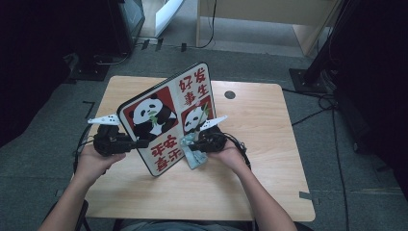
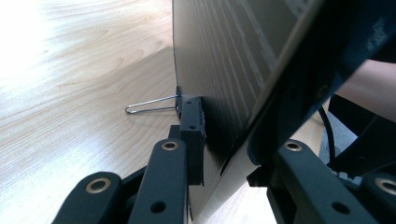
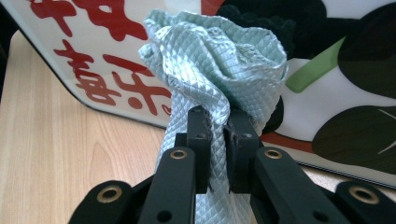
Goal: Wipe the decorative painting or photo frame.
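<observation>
The left tool (image 1: pixel 137 143) clamps the panda board's (image 1: pixel 166 118) edge, propping it on the worktop (image 1: pixel 269 144); the right tool (image 1: pixel 195 146), clamped on a pale green cloth (image 3: pixel 219 60), presses it against the board's face.

We're in what looks like a lab or recording room, not a home. A small light-wood bench (image 1: pixel 269 144) with a cable hole (image 1: pixel 230 95) in its top stands alone on grey carpet (image 1: pixel 337 159). Around that bench the clues pile up: black cables (image 1: pixel 320 108) snake over the floor to its right, a black stand base (image 1: pixel 303 77) sits just beyond its far right corner, another dark base (image 1: pixel 89 72) off its far left corner. Behind the bench, pale wooden furniture (image 1: pixel 269 14). Bits of tape (image 1: pixel 308 195) mark the carpet near the bench's near right corner.
</observation>
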The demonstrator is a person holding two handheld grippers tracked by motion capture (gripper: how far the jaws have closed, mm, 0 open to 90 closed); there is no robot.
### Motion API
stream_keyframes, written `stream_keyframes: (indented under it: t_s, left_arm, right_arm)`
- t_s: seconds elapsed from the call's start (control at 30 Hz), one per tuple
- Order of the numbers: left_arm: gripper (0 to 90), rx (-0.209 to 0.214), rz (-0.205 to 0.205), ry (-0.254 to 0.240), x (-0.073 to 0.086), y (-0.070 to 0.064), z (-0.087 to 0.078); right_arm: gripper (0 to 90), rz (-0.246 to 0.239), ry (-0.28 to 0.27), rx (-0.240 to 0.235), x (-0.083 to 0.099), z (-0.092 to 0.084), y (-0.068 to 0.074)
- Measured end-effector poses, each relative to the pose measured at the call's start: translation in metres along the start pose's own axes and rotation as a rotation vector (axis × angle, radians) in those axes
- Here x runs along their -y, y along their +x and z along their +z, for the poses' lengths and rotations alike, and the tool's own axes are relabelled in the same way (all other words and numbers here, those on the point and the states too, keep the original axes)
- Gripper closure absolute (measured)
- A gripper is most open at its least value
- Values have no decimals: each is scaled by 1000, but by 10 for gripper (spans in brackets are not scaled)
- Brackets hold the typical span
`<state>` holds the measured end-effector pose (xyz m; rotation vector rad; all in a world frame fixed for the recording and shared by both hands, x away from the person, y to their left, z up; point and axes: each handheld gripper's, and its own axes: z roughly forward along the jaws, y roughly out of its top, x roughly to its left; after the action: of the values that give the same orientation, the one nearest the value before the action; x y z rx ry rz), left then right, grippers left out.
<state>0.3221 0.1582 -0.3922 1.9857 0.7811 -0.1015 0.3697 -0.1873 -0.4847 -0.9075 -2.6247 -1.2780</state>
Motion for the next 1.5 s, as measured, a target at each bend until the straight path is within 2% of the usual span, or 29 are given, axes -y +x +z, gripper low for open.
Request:
stream_keyframes:
  t_s: [0.2,0.3,0.67,1.17,1.37,1.5]
  left_arm:
    - [747,-2,2,-1,0,0,0]
    - [747,-2,6,-3,0,1,0]
    - [747,-7,6,-18,1,1,1]
    - [721,-26,16,-36,4,0,0]
    - [693,-26,11,-38,6,0,-1]
    - [673,-28,10,-41,8,-2,-1]
  right_arm:
    - [833,-11,-13,-4,-8,-10,4]
    - [833,-41,-33,-3,-15,-16,9]
    - [834,-82,-107,-3,-45,-40,27]
    - [833,-174,-189,14,-90,-65,56]
    - [834,-200,-215,14,-102,-72,60]
    - [833,-200,-231,16,-108,-76,60]
